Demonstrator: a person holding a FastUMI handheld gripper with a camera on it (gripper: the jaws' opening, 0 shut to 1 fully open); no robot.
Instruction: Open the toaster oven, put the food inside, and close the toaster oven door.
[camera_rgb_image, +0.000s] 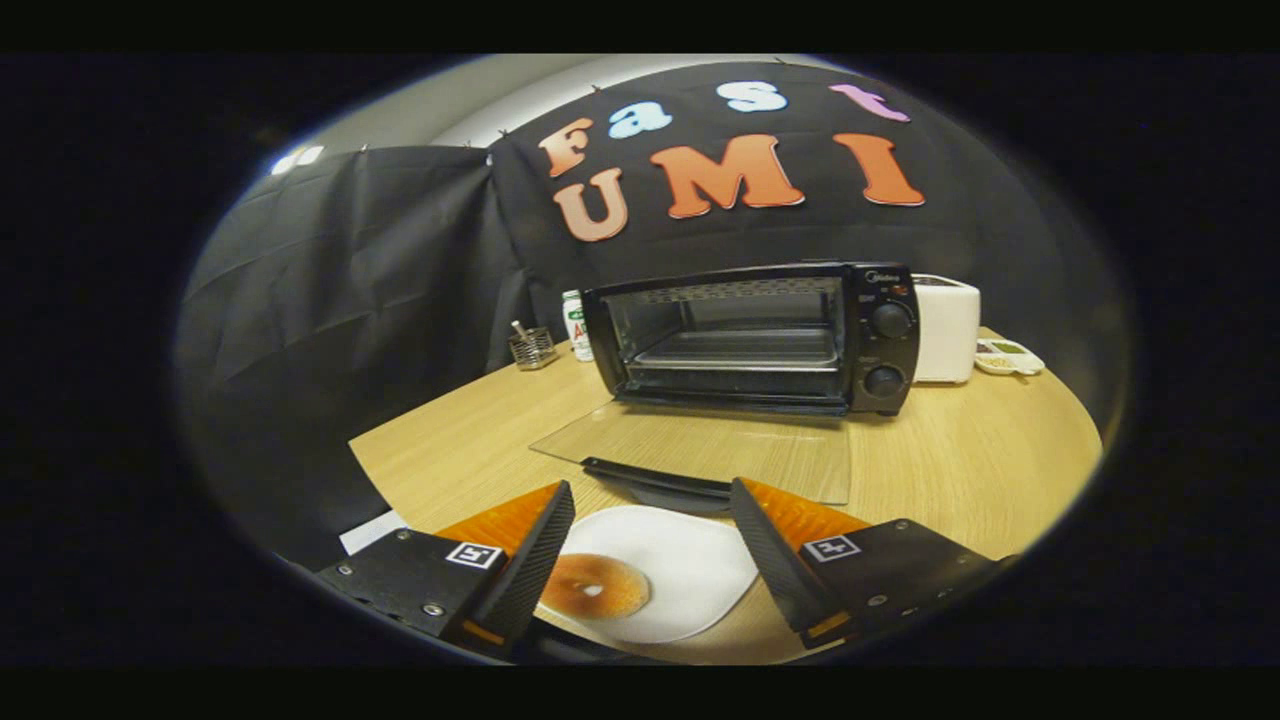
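Item: your gripper (640, 560), held above the near edge of the worktop (960, 450), jaws spread wide and pinching nothing. Item: a white plate (680, 560), lying flat on the worktop below and between the fingers, reaching a little ahead of them. Item: the food, a round browned bagel (594, 586) with a hole in the middle, which sat on the near left part of that plate, close beside your left finger and well apart from the right one; being round, it offered no long axis to line up with. Item: the toaster oven (760, 335), which stood straight beyond the plate toward the back of the worktop, its glass door (700, 445) already folded down flat, the door's dark handle (655, 478) lying just past the far rim of the plate. The cavity stood open with a tray (740, 350) visible on the rack inside. Item, behind and beside the oven: a white appliance (945, 325), a small wire basket (532, 347) and a bottle (576, 325). Judged from this, the opening step was done and the pick-up came next; the bagel lay down and left of the midline between the jaws, so you would have needed to shift left and lower before closing.
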